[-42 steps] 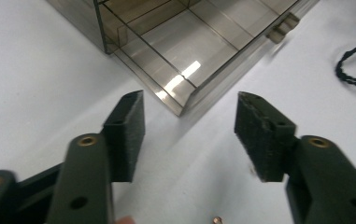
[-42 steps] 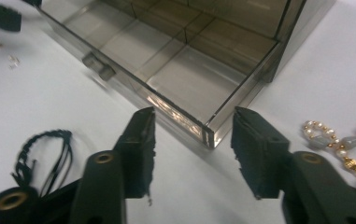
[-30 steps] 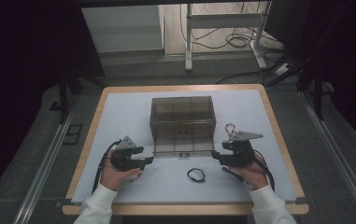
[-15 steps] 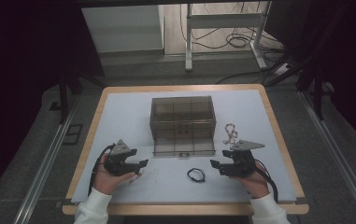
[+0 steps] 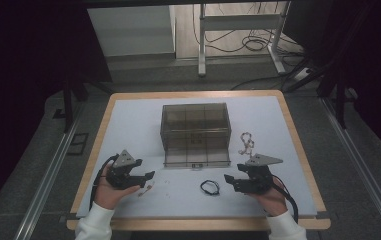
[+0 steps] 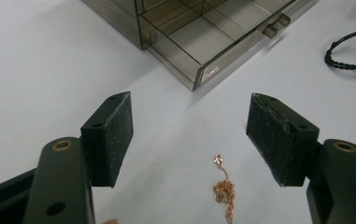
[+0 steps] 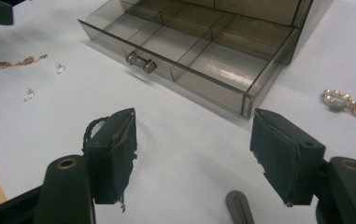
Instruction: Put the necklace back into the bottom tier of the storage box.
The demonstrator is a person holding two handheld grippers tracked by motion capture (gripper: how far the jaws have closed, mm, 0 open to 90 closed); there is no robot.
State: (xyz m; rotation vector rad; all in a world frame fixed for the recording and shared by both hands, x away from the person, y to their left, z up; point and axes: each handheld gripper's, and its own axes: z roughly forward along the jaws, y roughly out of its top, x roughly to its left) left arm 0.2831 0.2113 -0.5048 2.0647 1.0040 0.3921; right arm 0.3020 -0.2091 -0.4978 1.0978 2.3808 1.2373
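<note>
The thin gold chain [image 6: 224, 191] lies bunched on the table [image 6: 35, 56] between the wide-apart, empty jaws of the left gripper [image 6: 192, 135]; it looks light, limp and slippery, best pinched at the bunch.

A fixed camera looks down and forward from above the person's side of the table [image 5: 128, 107], taking in the whole tabletop from far off. Two close cameras each ride low on a hand-held gripper, looking out between its own two black jaws across the white surface. Both gripper views share the open drawer [image 6: 213, 42] [image 7: 199, 51] of the smoky plastic box [image 5: 195, 125] ahead of the jaws.
</note>
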